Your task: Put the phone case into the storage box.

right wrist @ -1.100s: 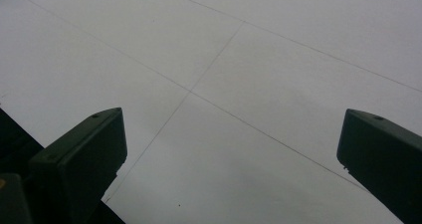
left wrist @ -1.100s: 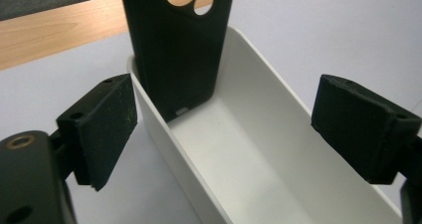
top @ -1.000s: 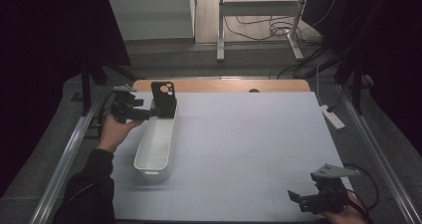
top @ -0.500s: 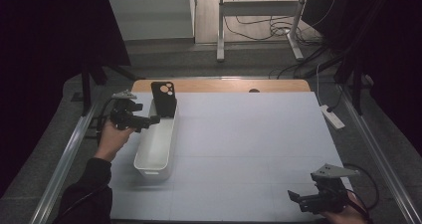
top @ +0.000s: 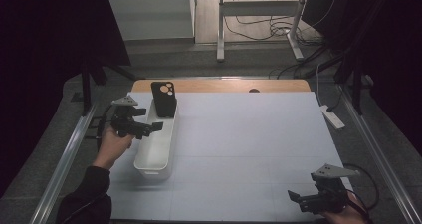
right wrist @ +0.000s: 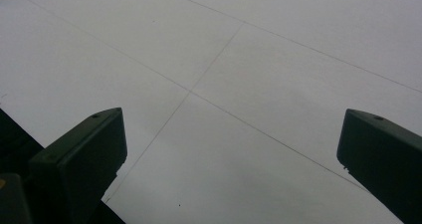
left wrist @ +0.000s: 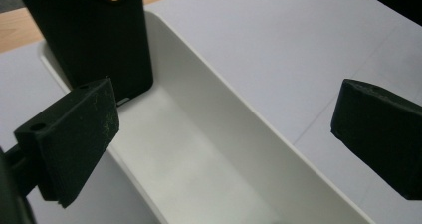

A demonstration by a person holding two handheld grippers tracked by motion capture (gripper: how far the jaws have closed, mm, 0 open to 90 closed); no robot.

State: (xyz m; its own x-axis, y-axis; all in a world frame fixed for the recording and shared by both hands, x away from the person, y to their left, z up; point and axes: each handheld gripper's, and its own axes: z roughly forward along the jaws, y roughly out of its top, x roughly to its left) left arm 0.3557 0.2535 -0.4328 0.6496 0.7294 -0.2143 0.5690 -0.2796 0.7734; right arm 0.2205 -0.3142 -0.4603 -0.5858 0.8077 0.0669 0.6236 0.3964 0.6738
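Black left gripper (top: 152,128) jaws are gaping wide over the long white plastic tray (top: 155,154), gripping nothing; the right gripper (top: 297,199) is hovering wide open too.

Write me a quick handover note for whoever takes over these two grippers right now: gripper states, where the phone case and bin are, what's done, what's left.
Left gripper: open, holding nothing, at the left rim of the white bin.
Right gripper: open, holding nothing, over bare white table cover at the near right corner.
Phone case: black, standing upright in the far end of the bin, leaning on its end wall; in the left gripper view it sits just beyond the jaws, not touched.
Done: the case is in the bin and released.
Left: probably just drawing the left gripper clear; check that the case stays leaning.
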